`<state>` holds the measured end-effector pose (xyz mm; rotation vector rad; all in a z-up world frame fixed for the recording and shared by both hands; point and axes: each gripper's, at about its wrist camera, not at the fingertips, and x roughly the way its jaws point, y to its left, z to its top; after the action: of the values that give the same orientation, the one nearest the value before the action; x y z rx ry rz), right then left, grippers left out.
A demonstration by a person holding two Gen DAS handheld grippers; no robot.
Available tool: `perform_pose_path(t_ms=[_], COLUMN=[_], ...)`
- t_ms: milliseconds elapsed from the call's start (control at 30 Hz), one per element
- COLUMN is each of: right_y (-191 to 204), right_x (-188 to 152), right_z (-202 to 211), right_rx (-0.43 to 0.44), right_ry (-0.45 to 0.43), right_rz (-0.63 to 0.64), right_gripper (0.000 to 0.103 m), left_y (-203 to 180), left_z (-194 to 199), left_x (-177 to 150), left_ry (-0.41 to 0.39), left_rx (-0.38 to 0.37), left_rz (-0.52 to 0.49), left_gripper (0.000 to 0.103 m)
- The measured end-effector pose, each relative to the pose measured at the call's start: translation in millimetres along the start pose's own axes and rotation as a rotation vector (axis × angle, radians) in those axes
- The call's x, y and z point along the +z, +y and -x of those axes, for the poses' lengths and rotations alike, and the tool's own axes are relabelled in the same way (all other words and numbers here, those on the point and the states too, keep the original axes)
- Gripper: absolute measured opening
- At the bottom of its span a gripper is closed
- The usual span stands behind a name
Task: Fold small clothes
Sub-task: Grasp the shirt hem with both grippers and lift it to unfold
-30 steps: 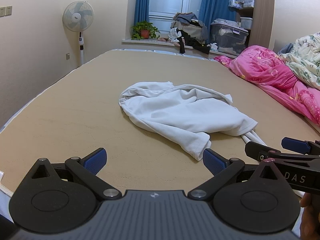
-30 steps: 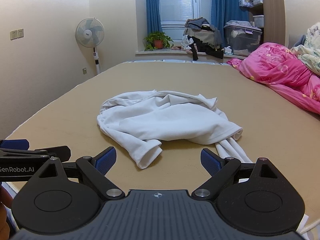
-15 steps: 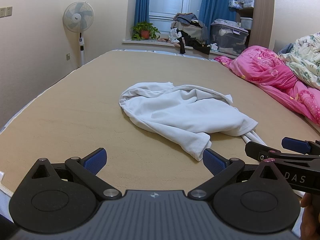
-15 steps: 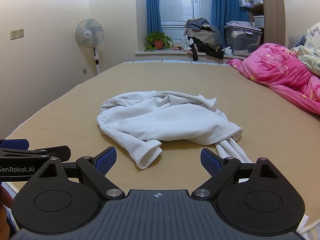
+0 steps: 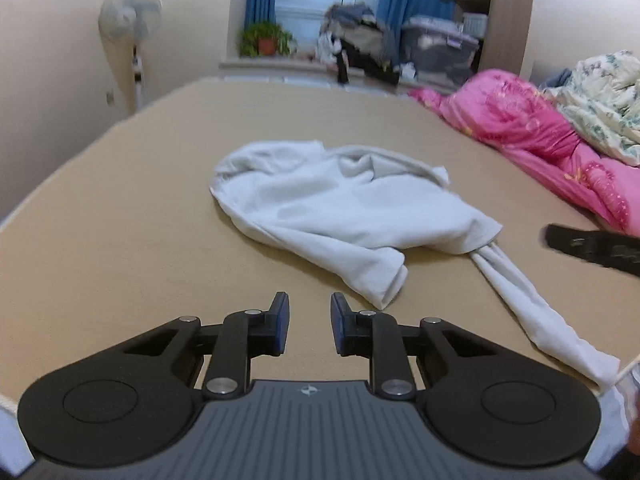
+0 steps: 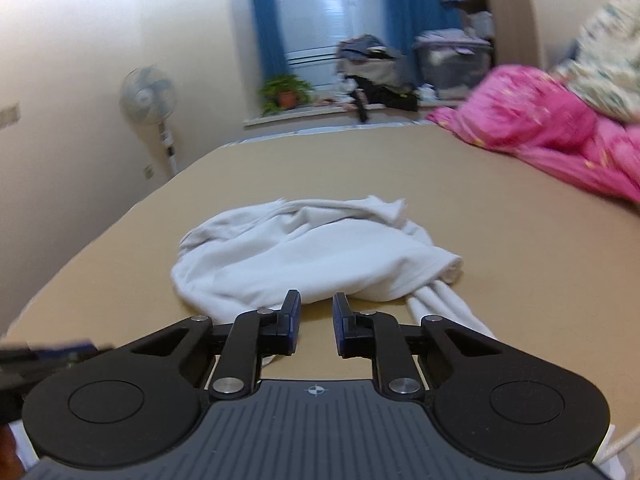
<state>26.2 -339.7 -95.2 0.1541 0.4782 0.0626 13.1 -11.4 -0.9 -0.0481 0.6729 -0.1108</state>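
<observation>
A crumpled white garment (image 5: 340, 216) lies in a loose heap at the middle of a tan bed surface (image 5: 120, 248), with one long, narrow, twisted strip of the cloth trailing away toward the lower right of the left wrist frame. In that view the left gripper (image 5: 306, 322) fills the bottom of the frame, its two blue-padded fingers (image 5: 280, 320) drawn close together with only a narrow gap between them and nothing held; it hangs over bare bed just short of the garment's nearest folded corner. At the right edge of the same frame, a black part of the right gripper (image 5: 592, 244) juts in, blurred.

In the right wrist view the right gripper (image 6: 316, 322) sits low and center, its fingers likewise nearly closed around a slim gap, gripping nothing. The garment (image 6: 304, 256) lies directly beyond the fingertips, its near edge appearing just behind the left pad; whether pad and cloth touch cannot be told. The twisted strip runs down behind the gripper's right finger linkage.

Along the right side of both frames a pink quilt (image 5: 532, 128) is bunched up, with a pale floral blanket (image 5: 600, 100) piled above it at the upper right. A standing fan (image 5: 132, 20) is against the cream wall at the upper left. At top center, blue curtains (image 6: 264, 20) frame a window, with a potted plant (image 5: 266, 38), a pile of clothes (image 5: 356, 32) and a storage bin (image 5: 440, 52) ranged along the sill. Both views are softened by blur.
</observation>
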Motion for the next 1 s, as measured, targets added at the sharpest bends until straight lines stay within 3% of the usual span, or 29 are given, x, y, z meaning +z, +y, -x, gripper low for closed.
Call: perform_pose_path(t_ms=[67,100,133,200,267,367,400,433,500,567,667,700,767,833,933,1000], right_y=[-8,-11,-14,-20,-24,-31,-33,-39,-48,-58,-75,-82,-95,-104,-113,-117], right_x=[7,9,9,9,9,11,12,13,15,19,27,30,34,36,35,33], right_z=[-1,-3,-4,-6,-9,-14,-16,-19,-23,-28,-35,-38,-44,-48,-54,-61], right_rx=[-0.039,-0.05,-0.058,-0.043,-0.038,-0.048,-0.051,-0.056,-0.067,-0.072,-0.082,-0.088,-0.108,-0.12,-0.141,-0.135], right_ry=[0.021,0.019,0.023,0.032,0.034,0.05,0.057,0.053,0.055,0.048,0.045,0.041,0.042,0.044,0.05,0.074], right_rz=[0.0,-0.001,-0.008,-0.045,-0.056,-0.082,-0.096,-0.11,-0.132,-0.146,-0.168,-0.179,-0.214,-0.247,-0.278,-0.301], right_gripper=[0.018,0.019,0.019,0.019,0.019,0.021,0.021,0.021,0.021,0.021,0.021,0.021,0.021,0.021,0.021,0.022], left_y=[-1,0,-1,0,-1,-3,-3,-4,-5,5,36,60,87,139,184,209], left_z=[-30,-35,-55,-96,-120,-171,-182,-191,-193,-176,-113,-74,-39,12,29,7], left_x=[13,15,24,41,44,42,40,40,41,48,58,59,61,57,50,35], left_ry=[0.053,0.061,0.09,0.144,0.177,0.266,0.288,0.309,0.335,0.333,0.237,0.198,0.175,0.116,0.084,0.179], left_rx=[-0.032,-0.037,-0.048,-0.073,-0.076,-0.047,-0.046,-0.051,-0.016,-0.027,-0.071,-0.064,-0.076,-0.046,-0.002,-0.043], left_rz=[0.039,0.05,0.1,0.21,0.274,0.364,0.379,0.364,0.291,0.226,0.109,0.061,0.069,0.104,0.135,0.18], left_gripper=[0.028,0.035,0.052,0.076,0.078,0.073,0.052,0.008,0.004,0.003,0.003,0.003,0.003,0.003,0.003,0.004])
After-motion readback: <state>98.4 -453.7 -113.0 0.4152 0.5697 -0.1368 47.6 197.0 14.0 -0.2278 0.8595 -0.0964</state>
